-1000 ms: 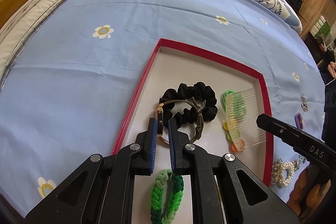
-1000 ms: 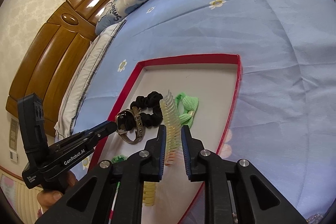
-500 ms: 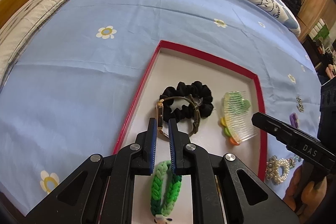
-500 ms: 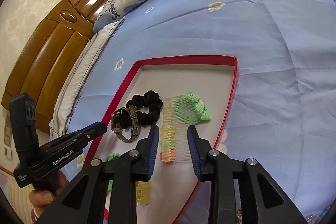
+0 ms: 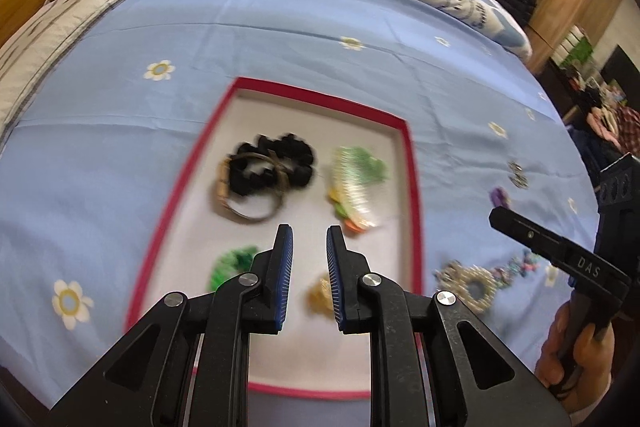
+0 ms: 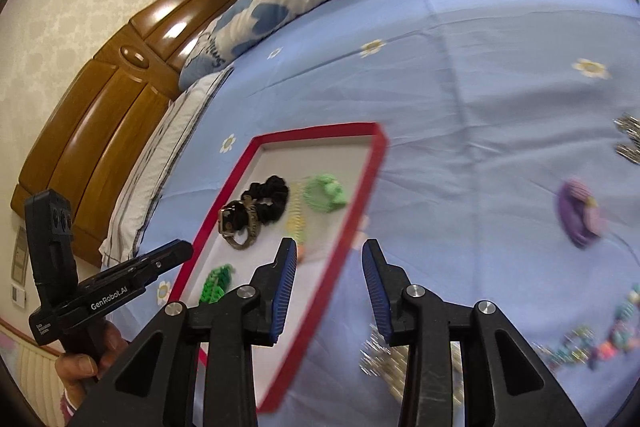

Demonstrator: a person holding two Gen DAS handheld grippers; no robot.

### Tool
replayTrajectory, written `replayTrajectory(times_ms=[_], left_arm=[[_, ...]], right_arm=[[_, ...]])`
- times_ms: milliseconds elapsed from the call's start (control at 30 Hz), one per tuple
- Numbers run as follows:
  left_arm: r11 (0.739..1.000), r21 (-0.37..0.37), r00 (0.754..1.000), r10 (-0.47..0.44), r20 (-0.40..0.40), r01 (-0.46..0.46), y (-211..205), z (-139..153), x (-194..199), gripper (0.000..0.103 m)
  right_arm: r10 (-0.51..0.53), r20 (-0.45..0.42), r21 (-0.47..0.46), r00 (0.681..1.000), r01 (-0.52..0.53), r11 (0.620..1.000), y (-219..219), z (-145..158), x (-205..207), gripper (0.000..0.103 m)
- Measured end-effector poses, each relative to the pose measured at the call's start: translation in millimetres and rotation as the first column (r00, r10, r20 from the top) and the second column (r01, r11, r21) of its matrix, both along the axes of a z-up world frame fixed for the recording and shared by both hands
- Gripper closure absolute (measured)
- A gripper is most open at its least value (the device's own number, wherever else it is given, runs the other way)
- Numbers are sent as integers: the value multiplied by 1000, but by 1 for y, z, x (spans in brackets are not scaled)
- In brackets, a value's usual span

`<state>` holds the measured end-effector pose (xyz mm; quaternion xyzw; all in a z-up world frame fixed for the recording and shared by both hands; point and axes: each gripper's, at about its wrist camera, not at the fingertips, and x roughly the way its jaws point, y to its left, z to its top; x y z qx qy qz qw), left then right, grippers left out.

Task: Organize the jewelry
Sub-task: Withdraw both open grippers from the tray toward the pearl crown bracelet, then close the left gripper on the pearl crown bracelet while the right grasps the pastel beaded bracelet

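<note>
Blue flowered bedsheet (image 5: 280, 39) under everything; red-rimmed tray (image 5: 414, 187) ahead of and below the left gripper (image 5: 309, 239), and off to the left of the right gripper (image 6: 330, 253). Already in the tray: black scrunchie (image 5: 280, 157) with a watch (image 5: 244, 187) lying across it, clear comb (image 5: 354, 183) over a green tie, green braided band (image 5: 230, 263) just left of the left jaws, a small gold piece (image 5: 320, 291) right beneath them. Both sets of jaws have just been opening and neither holds anything: left parted narrowly, right wider. Loose on the sheet: purple piece (image 6: 578, 217) beyond and right of the right gripper, pearl ring (image 5: 470, 281) and bead string (image 6: 596, 343) (blurred, hard to read). Likely next step is fetching one of these. Best done with the jaws opened well before descent, pinching the firm part, not the cloth.
</note>
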<state>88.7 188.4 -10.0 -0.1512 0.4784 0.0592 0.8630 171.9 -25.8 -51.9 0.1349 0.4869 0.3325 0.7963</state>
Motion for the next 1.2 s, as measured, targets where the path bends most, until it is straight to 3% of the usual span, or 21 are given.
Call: replayTrajectory(times_ms=[300, 567, 900, 1200], left_arm=[[994, -18, 994, -112, 3, 112, -60, 4, -10, 84], [977, -26, 976, -213, -40, 212, -109, -11, -13, 84], [942, -45, 939, -336, -76, 333, -160, -31, -13, 84], [913, -31, 908, -408, -90, 407, -178, -38, 7, 82]], right_arm=[[-95, 59, -38, 994, 97, 995, -67, 13, -28, 62], [-189, 63, -73, 980, 194, 978, -125, 7, -52, 62], [-292, 52, -121, 955, 296, 947, -178, -12, -72, 62], [-346, 70, -162, 936, 353, 921, -205, -18, -66, 62]])
